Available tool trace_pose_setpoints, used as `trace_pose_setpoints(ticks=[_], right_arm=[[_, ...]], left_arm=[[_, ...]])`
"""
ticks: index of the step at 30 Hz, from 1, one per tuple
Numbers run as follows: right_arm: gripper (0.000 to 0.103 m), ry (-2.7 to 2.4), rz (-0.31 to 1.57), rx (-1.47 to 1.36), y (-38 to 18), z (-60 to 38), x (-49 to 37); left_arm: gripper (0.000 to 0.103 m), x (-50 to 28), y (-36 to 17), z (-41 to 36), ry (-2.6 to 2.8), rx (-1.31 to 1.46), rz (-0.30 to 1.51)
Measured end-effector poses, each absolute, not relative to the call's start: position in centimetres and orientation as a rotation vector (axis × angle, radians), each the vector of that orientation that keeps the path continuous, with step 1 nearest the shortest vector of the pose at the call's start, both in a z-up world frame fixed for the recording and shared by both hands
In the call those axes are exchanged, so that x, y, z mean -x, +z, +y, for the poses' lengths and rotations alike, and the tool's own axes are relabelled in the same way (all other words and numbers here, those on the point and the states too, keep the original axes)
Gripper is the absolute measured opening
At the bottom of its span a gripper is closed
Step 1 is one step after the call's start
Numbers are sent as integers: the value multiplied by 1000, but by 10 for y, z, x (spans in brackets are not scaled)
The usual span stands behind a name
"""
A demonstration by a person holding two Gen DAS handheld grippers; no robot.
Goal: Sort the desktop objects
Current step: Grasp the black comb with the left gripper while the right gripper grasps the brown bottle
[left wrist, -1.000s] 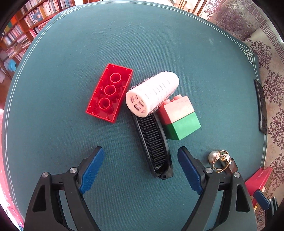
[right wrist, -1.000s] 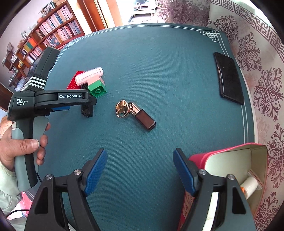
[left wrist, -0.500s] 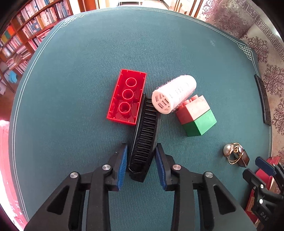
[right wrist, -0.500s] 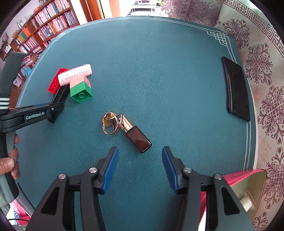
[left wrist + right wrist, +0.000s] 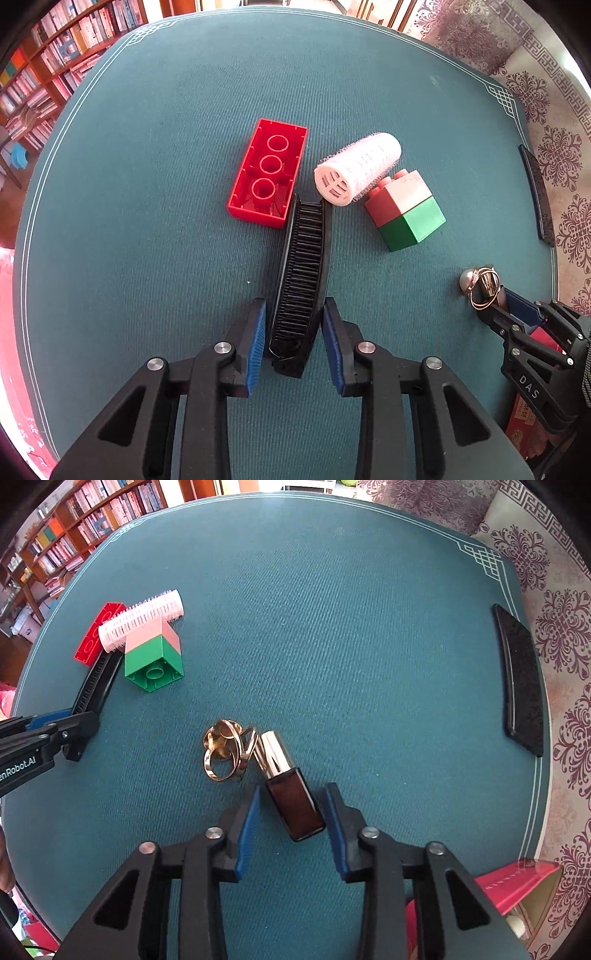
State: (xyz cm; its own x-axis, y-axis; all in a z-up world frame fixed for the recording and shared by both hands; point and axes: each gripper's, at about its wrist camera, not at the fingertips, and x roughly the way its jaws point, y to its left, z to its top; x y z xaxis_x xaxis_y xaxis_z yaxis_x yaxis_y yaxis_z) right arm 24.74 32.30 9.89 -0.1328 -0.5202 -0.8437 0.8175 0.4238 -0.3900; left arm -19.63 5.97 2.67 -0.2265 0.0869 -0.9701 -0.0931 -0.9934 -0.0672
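Note:
My left gripper [image 5: 293, 308] points down at the teal mat and is shut on the near end of a black comb [image 5: 304, 254]. The comb's far end lies between a red brick [image 5: 267, 173] turned hollow side up and a white hair roller [image 5: 358, 168]. A pink-and-green block [image 5: 406, 210] sits right of the roller. My right gripper [image 5: 291, 790] is closing around a brown bottle with a gold cap [image 5: 291, 797]; thin gaps still show at both pads. Gold rings [image 5: 223, 749] lie against the cap.
A black slab [image 5: 521, 683] lies at the mat's right edge. A red open box [image 5: 517, 886] stands at the near right corner. Bookshelves [image 5: 92, 517] fill the far left. The left gripper's fingers [image 5: 74, 727] reach in from the left in the right wrist view.
The left jaws went from wide open to closed on the comb's near end. The right gripper moved forward and down over the bottle, and its jaws narrowed around it.

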Motion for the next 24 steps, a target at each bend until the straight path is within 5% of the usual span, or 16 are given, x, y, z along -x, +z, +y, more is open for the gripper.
trace_pose_setpoints(ticks=[3,24], right_arm=[[22,-1177,1248,-300,97,325,-249],[22,-1149,1130,-459,119,376,-217]], left_arm=[[30,190,27,62,2364,1881,9],[28,134,49,71,2372,1857,24]])
